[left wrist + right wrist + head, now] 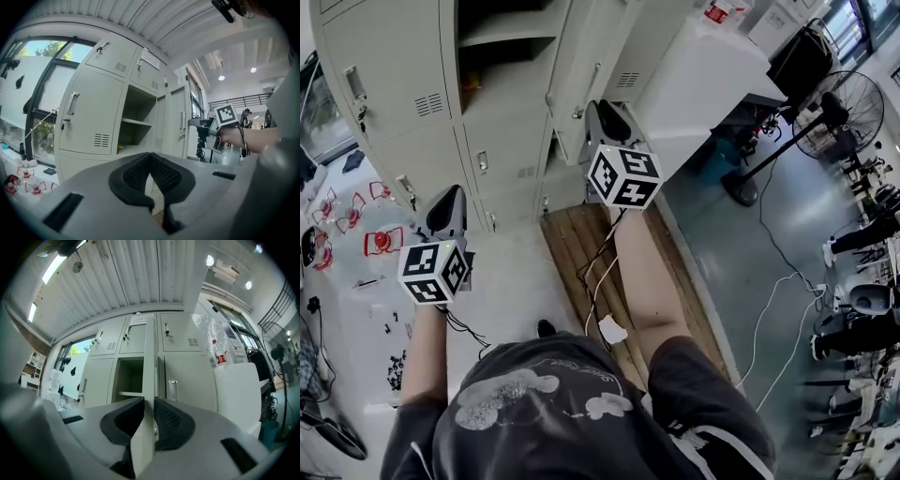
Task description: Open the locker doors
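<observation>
At the lockers (pixel 394 94), upper row: the right gripper (pixel 149 401) is clamped on the free edge of an open door (pixel 149 357). The door stands edge-on between the pads, swung out beside a shelved compartment (pixel 129 376). Farther left, the left gripper (pixel 150 157) is held level, apart from the lockers. Its jaws meet at the tips, with nothing between them.
</observation>
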Tool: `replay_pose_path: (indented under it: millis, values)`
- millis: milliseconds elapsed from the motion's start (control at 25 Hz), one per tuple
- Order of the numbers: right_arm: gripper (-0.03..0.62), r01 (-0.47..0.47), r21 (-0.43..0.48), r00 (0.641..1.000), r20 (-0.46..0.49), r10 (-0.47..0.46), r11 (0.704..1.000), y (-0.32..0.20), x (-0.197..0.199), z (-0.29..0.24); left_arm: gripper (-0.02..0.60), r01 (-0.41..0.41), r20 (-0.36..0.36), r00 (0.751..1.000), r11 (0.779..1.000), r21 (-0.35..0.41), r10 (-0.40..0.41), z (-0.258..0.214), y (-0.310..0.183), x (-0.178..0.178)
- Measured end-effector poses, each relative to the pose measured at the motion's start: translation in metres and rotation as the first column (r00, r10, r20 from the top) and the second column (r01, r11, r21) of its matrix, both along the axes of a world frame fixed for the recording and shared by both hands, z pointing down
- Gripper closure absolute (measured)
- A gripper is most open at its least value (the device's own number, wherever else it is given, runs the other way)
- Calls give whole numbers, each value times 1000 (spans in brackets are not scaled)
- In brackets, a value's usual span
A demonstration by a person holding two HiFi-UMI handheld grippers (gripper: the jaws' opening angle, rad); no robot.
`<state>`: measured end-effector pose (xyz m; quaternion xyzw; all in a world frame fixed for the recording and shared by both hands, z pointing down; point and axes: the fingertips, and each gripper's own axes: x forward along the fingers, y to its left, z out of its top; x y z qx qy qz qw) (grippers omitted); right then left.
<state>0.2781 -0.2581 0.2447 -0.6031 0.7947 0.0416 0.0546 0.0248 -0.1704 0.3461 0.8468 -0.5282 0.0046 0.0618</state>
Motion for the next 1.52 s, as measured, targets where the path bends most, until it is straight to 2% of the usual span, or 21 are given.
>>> replay_pose_path:
  millis: [320,560,720,840,1080,1240,1520]
  values:
    - [513,54,16,998,25,-54,998,-3,19,-1,574,39,17,999,999,11,-39,-8,-6,25]
    - [513,87,22,996,21,-87,996,-4,19,-1,574,92,32,995,996,2,-92,-2,-8,39]
    - [511,119,90,991,47,-124,989,7,20,-14,574,135,50,990,991,4,-136,3,-5,42]
    - [453,176,126,982,42,-183,976,15,9,-22,574,180,57,982,984,-6,-180,10,-3,34]
    - [407,272,170,961,2,-276,947,26,-37,-31,574,252,82,965,968,-10,-250,15,1,7]
    - [379,355,125,933,5,-359,926,17,-84,-19,574,294,86,953,956,-8,-292,16,6,-20]
    - [362,462,66,886,1,-463,884,5,-191,0,574,373,63,926,928,-13,-372,20,5,-111]
